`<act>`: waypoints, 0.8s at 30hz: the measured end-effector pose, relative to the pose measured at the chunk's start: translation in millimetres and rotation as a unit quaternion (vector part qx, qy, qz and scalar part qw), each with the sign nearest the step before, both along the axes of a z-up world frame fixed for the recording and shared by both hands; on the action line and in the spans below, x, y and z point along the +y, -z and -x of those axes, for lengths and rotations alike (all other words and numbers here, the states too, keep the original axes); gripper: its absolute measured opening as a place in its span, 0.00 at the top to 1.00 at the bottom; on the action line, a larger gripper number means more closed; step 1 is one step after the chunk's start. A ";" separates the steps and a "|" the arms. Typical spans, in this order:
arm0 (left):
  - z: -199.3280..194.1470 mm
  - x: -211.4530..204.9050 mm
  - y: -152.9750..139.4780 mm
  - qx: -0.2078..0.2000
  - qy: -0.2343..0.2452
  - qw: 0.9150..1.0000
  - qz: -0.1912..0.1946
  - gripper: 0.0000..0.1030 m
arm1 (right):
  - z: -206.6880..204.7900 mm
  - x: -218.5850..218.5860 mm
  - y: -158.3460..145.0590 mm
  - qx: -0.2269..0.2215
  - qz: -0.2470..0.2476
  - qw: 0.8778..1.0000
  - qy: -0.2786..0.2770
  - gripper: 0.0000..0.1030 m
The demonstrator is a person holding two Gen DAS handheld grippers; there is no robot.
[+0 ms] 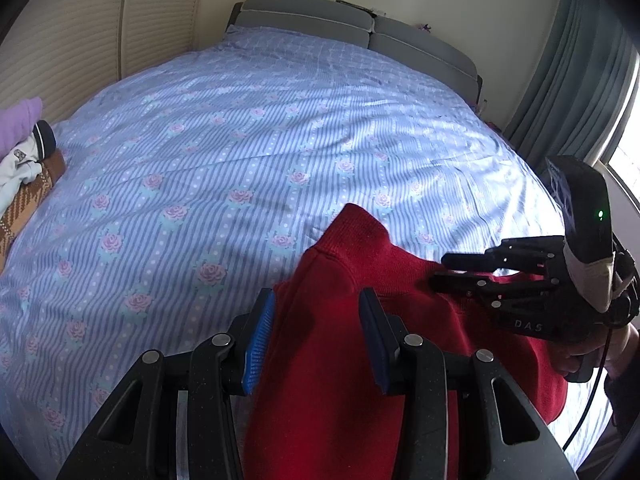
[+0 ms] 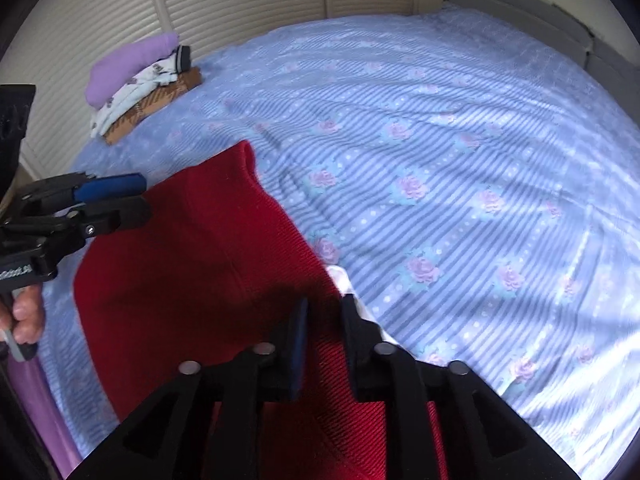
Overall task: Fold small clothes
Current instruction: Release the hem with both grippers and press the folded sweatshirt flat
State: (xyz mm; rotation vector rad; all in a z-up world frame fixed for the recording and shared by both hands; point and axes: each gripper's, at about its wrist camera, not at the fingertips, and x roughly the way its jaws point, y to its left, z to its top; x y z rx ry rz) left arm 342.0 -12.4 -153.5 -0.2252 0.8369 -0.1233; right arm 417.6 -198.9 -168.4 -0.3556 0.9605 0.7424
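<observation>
Soft red knit top [image 2: 192, 264] lies on blue flowery bed [image 1: 224, 128]. Your left gripper [image 1: 316, 300] holds raised fold. Your right gripper [image 2: 322, 320] open, cloth between pads. Pull unevenly, fold slips crooked.

The letters "DAS" stand in pale print on the right gripper [image 1: 438, 270] (its black body).

Both wrist fisheyes look steeply down from close above, sharing the red garment [image 1: 360, 360] and floral bedsheet [image 2: 460, 140] filling each frame.
</observation>
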 end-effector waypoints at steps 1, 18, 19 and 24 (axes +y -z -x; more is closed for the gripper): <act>1.4 -2.2 -0.8 -0.004 0.004 1.000 0.001 0.59 | 1.2 -5.7 -4.4 -0.004 -0.012 1.000 0.015 0.68; -9.5 -22.8 17.9 -0.022 0.009 0.999 -0.026 0.43 | 50.8 -103.2 22.3 0.045 -0.135 0.968 0.207 0.64; -10.4 -20.0 19.9 -0.019 0.003 0.999 -0.033 0.43 | 49.7 -103.2 22.4 0.047 -0.137 0.966 0.216 0.64; -1.7 -4.6 22.1 -0.008 -0.014 1.000 -0.022 0.43 | 67.8 -94.7 7.6 0.019 -0.126 0.959 0.252 0.61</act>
